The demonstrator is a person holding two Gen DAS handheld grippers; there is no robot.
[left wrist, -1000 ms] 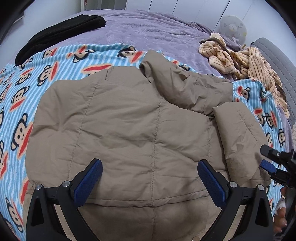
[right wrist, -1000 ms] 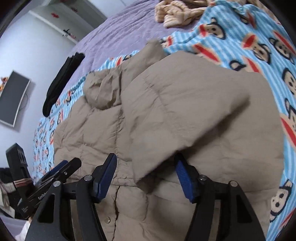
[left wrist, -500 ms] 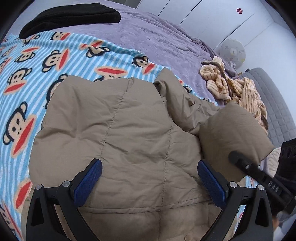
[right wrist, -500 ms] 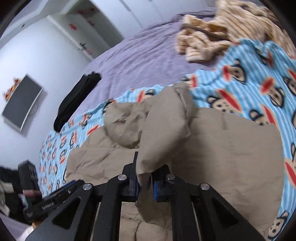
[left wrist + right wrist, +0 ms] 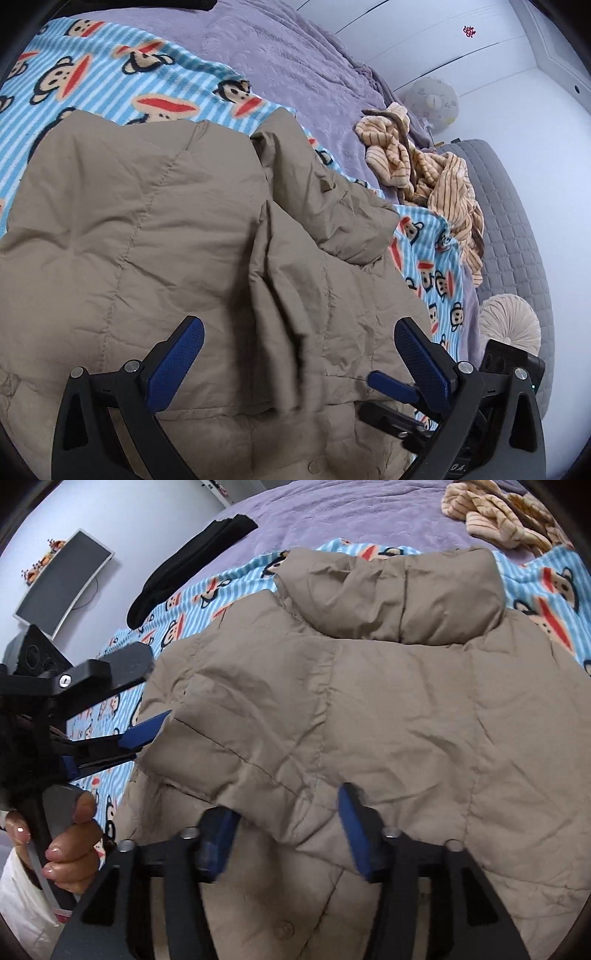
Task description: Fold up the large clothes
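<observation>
Spread over the monkey-print blanket (image 5: 110,85) on the bed (image 5: 295,62): a tan quilted jacket (image 5: 129,221), hood (image 5: 399,598) toward the far side, hem toward the cameras. One padded side panel or sleeve (image 5: 332,295) folded in over the body of the jacket, its creased edge running down the middle in the left wrist view.

Left gripper (image 5: 299,358) held above the near hem, blue pads (image 5: 177,358) spread wide, nothing between them; seen from the right wrist camera at the left edge, the same gripper (image 5: 122,734) beside the jacket's side, gripped by a hand (image 5: 74,849) with painted nails.

Right gripper (image 5: 288,834) low over the folded panel near the hem, pads parted with a bulge of tan fabric lying in the gap; cannot tell whether cloth touches the pads, no pinch visible. In the left wrist view, its blue tip (image 5: 391,382) just beside the left gripper's right finger.

Striped beige garment (image 5: 424,173) bunched on the purple cover near the blanket's far right corner. Black folded cloth (image 5: 184,565) at the blanket's far left edge. Round cream cushion (image 5: 509,317) beyond the right edge, against grey quilted padding (image 5: 517,221). Dark screen (image 5: 62,587) on the wall.
</observation>
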